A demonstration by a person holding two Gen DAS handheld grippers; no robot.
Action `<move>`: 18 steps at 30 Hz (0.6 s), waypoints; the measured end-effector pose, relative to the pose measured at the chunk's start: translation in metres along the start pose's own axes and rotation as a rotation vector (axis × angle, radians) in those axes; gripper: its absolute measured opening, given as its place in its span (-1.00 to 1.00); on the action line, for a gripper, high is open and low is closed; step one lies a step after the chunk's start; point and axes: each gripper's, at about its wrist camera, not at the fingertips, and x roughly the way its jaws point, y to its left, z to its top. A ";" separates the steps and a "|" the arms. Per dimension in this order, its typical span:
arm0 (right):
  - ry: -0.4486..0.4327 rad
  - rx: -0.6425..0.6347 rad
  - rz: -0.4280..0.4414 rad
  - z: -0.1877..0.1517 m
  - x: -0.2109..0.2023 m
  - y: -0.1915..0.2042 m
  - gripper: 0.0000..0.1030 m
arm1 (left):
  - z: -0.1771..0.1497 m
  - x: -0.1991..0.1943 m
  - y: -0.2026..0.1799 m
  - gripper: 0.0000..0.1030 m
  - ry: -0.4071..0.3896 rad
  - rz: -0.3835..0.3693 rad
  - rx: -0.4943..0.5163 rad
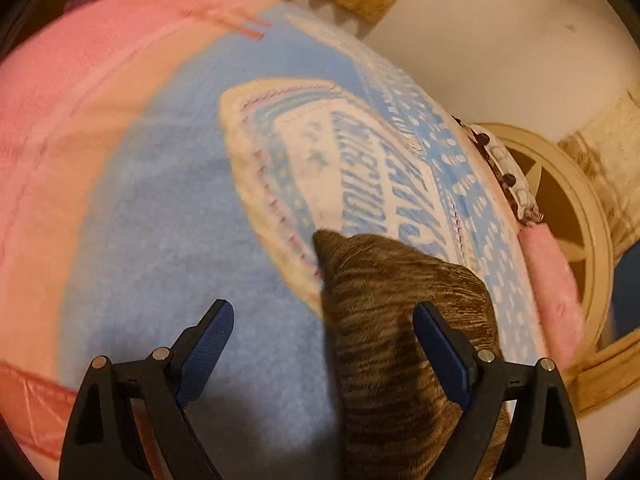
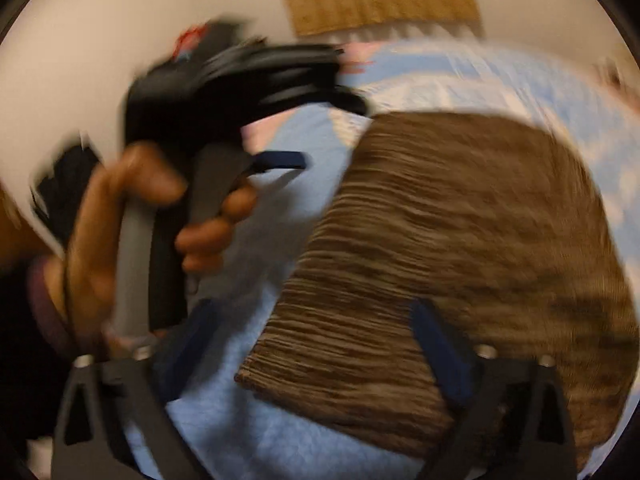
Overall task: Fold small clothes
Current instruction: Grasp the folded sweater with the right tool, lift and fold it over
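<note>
Brown striped knit garment (image 2: 440,264), soft, limp, light; best pinched at hem corner, ahead between spread, empty right gripper (image 2: 316,344). Left gripper (image 1: 324,344) likewise released.

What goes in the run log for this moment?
left gripper: open, empty | right gripper: open, empty | brown striped knit garment: lying on light blue fleece blanket

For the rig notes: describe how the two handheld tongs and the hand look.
Both the left tongs and the right tongs have black angular frames, silver pivot pins and dark blue textured pads. The left hand grips a grey-and-black handle; its wrist wears a dark sleeve.
</note>
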 end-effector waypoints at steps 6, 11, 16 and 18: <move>0.022 -0.107 -0.148 -0.010 -0.009 0.000 -0.37 | 0.007 0.017 -0.020 0.77 0.062 -0.078 0.006; 0.030 0.105 0.055 -0.020 -0.032 -0.052 -0.60 | 0.031 0.028 -0.031 -0.48 0.056 -0.077 -0.002; -0.004 0.187 0.136 -0.034 -0.038 -0.069 -0.63 | 0.076 0.002 -0.021 -0.56 -0.073 -0.014 -0.038; -0.013 0.189 0.160 -0.039 -0.041 -0.073 -0.63 | 0.088 -0.016 -0.022 -0.56 -0.116 0.032 0.017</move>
